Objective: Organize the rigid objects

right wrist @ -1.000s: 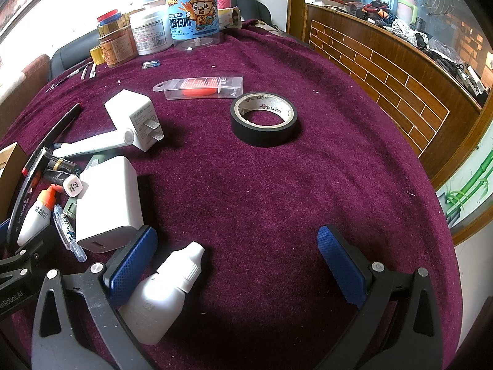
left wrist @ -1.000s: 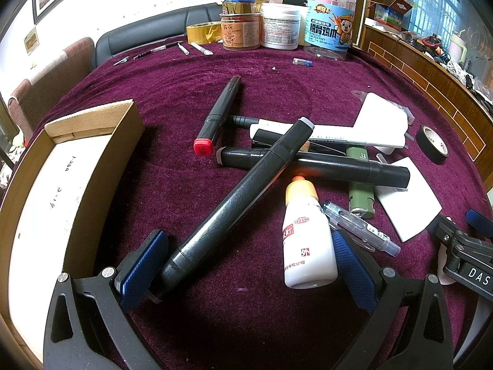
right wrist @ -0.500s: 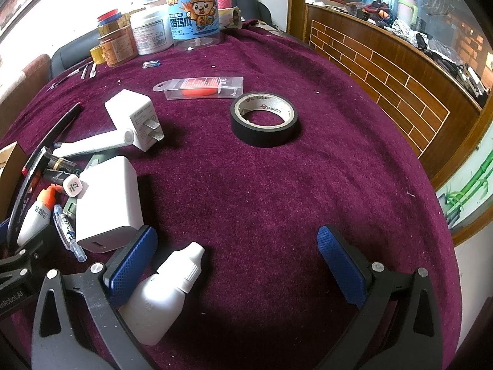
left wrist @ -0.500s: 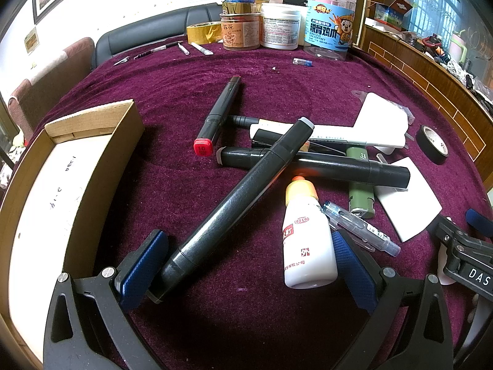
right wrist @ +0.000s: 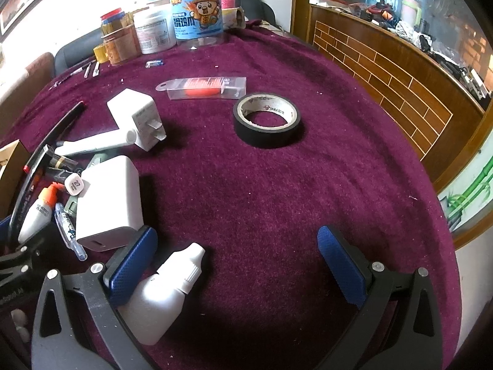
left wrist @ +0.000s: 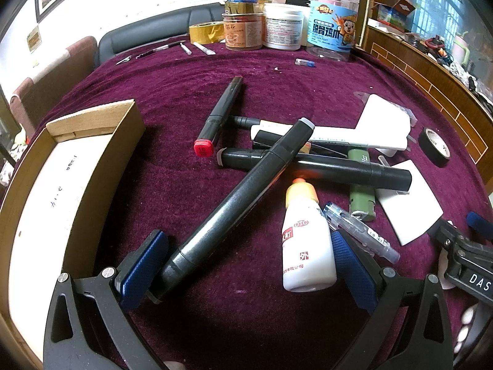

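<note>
My left gripper (left wrist: pixel 246 265) is open and low over the purple cloth. The near end of a long black marker (left wrist: pixel 234 206) lies between its fingers, against the left pad (left wrist: pixel 144 265). A white glue bottle with an orange cap (left wrist: pixel 305 237) lies by the right pad. More markers (left wrist: pixel 314 168), a red-capped marker (left wrist: pixel 220 117), a green lighter (left wrist: pixel 360 197) and a clear pen (left wrist: pixel 360 231) lie in a pile. An open cardboard box (left wrist: pixel 67 185) stands at the left. My right gripper (right wrist: pixel 240 265) is open; a white dropper bottle (right wrist: pixel 163 289) lies by its left finger.
A white charger block (right wrist: pixel 109 203), a white plug adapter (right wrist: pixel 137 117), a black tape roll (right wrist: pixel 266 120) and a clear case with an orange item (right wrist: pixel 203 88) lie on the cloth. Jars and tubs (left wrist: pixel 280 27) stand at the far edge. A brick-pattern counter (right wrist: pixel 400 71) runs along the right.
</note>
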A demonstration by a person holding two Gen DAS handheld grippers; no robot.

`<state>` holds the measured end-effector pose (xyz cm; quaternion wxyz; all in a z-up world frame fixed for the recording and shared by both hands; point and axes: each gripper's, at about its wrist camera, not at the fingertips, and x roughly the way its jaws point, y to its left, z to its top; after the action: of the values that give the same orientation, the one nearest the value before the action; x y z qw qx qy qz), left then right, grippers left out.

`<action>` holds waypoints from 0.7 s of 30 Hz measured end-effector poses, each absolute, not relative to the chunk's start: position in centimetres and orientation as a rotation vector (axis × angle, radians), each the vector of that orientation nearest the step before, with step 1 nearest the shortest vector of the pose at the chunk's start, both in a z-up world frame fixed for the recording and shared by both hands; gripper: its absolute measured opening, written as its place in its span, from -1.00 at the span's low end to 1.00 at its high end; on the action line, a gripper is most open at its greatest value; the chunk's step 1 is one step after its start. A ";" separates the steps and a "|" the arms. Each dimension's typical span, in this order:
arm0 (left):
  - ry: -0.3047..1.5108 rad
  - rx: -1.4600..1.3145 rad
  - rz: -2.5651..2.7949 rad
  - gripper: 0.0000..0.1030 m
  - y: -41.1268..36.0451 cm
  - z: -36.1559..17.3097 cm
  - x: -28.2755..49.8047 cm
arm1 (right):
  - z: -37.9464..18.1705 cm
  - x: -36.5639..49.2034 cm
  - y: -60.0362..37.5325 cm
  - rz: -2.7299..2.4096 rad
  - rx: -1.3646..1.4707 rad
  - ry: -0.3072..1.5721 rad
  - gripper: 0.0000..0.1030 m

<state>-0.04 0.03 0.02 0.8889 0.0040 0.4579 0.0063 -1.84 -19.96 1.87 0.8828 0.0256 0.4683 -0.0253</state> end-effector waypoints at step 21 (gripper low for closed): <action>0.985 0.021 -0.010 0.98 -0.1 0.0 0.4 | 1.8 -0.6 -19.8 -0.052 0.070 1.123 1.00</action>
<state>0.43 -0.10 -0.03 0.8810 0.0099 0.4729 -0.0046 -0.58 -19.82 1.83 0.8454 0.0333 0.5325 -0.0245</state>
